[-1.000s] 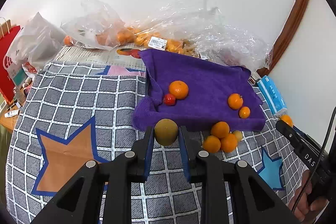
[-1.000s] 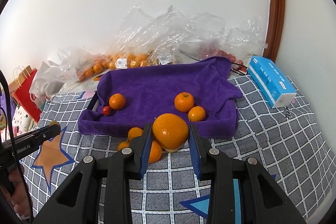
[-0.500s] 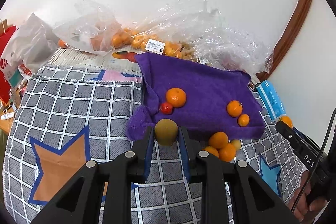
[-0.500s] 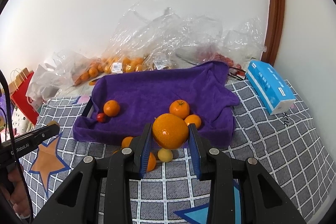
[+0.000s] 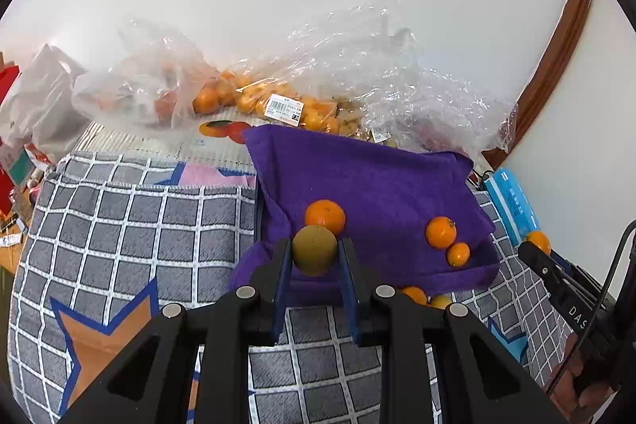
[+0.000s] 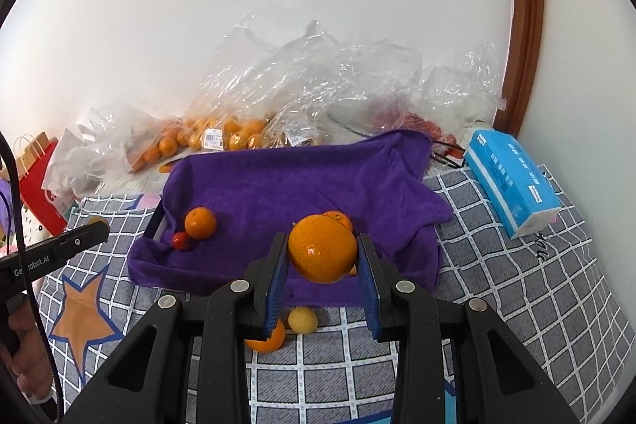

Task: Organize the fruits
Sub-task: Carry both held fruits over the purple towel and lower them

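Left gripper jaws clamp a greenish-brown round fruit over the purple towel's near edge; right gripper jaws clamp a large orange there too.

Left claw: lower centre of left wrist frame, fingers closed on greenish-brown fruit, pads pressing its sides. Right claw: lower centre of right wrist frame, fingers clamped on big orange. Right hand at lower right edge of left frame, gripping handle. Left hand at lower left edge of right frame, likewise.
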Tool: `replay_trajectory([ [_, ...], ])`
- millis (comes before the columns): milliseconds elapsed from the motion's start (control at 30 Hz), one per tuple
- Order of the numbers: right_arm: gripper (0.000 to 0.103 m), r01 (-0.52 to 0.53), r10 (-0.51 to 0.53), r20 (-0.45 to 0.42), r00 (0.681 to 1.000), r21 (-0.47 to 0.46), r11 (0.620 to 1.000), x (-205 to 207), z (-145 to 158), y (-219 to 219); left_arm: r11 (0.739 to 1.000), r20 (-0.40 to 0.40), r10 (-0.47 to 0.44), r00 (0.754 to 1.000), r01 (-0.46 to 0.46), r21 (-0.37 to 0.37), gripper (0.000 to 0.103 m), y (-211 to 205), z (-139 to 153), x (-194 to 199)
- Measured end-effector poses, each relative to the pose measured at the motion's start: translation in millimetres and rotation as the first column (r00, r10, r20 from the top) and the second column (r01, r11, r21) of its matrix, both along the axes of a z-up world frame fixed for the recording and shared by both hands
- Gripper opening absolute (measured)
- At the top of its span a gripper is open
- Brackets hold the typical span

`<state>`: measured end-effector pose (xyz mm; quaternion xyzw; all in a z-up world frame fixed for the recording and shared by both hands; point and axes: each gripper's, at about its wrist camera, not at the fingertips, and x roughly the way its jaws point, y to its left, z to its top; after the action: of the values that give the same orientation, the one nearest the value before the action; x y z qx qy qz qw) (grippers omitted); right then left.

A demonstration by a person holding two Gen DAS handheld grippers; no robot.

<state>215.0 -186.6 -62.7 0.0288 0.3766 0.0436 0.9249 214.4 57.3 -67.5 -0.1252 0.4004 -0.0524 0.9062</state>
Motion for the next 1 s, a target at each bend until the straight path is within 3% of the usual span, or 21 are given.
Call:
replay_trajectory([
  [533, 0.033, 0.009, -0.010, -0.016, 1.000, -0.022, 1.000, 24, -10, 0, 1.000, 0.005, -0.009, 1.000, 0.009, 0.003, 0.022, -2, -2, 34],
  [1000, 0.033, 0.010, -0.010, 0.020, 1.000, -0.046, 0.999, 51, -8, -8, 0.998, -0.038, 0.064, 0.997, -0.065, -0.020, 0.022, 34, -19, 58],
])
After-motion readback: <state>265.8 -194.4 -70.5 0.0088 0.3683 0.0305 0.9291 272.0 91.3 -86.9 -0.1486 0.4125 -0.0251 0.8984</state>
